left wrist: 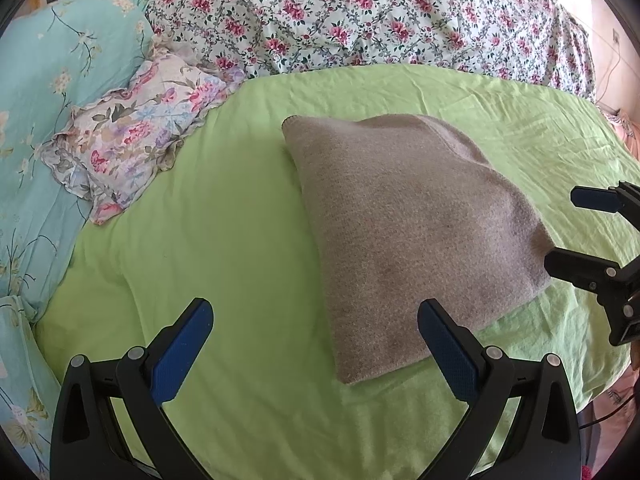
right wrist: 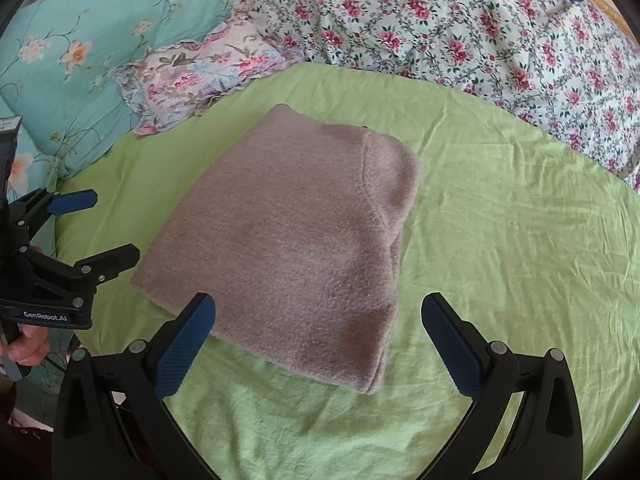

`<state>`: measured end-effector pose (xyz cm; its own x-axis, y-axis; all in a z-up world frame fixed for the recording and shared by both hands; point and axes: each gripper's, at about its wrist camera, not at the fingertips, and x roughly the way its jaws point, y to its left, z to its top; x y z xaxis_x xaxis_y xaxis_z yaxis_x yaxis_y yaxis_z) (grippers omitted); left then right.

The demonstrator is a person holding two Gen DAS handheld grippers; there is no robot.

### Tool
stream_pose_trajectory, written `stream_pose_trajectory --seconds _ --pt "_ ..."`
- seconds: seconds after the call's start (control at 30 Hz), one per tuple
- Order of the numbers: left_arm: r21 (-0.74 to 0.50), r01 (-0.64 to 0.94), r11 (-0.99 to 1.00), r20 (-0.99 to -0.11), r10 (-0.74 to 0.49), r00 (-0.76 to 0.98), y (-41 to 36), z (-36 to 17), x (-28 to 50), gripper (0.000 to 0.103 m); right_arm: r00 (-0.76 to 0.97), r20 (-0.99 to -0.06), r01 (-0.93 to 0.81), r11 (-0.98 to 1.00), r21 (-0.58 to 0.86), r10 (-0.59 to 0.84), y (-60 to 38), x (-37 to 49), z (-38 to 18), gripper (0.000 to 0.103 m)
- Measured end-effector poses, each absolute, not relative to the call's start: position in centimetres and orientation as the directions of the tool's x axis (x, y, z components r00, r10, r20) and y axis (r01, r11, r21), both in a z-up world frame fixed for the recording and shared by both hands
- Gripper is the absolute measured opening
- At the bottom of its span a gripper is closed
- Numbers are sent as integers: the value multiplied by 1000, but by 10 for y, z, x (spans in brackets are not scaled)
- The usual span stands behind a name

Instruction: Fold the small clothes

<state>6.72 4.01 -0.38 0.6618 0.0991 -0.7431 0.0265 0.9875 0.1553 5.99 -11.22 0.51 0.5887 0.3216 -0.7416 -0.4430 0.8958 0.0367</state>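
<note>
Both jaws spread wide, holding nothing: left gripper sits at the near-left corner of the folded sweater, right gripper over its near edge. Sweater lies flat on the green sheet, long axis running away from the jaws, right gripper looks slightly nearer.

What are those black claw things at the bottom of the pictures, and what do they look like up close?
They are two hand-held grippers. The left gripper and right gripper look alike: black plastic frames with triangular cut-outs and round silver rivets, each ending in two fingers faced with ribbed blue pads. Seen from the side, the left one bears white lettering, GenRobot.AI. A bare hand grips its handle.
</note>
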Motion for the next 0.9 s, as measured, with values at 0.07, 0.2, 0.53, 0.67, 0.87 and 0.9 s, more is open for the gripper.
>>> stream_pose_trajectory --seconds 0.07,0.2,0.53,0.67,0.87,0.9 --pt "157 25 987 -741 101 664 41 -3 67 102 589 -742 -438 898 39 320 -114 60 5 103" --pt "155 21 988 -742 102 663 42 -3 67 102 589 -742 -439 898 38 320 -114 60 5 103" --pt "155 22 988 -738 101 667 40 -1 67 102 588 -743 -441 897 37 320 -116 60 6 103" --pt "154 24 988 -738 98 668 38 0 67 102 587 -743 -444 895 38 322 -116 60 6 103" --pt "152 26 988 -732 95 674 36 3 67 102 587 -742 -448 894 34 323 -114 59 7 103" --pt "151 26 988 -732 94 675 37 4 67 102 588 -742 -446 894 35 322 -113 59 8 103"
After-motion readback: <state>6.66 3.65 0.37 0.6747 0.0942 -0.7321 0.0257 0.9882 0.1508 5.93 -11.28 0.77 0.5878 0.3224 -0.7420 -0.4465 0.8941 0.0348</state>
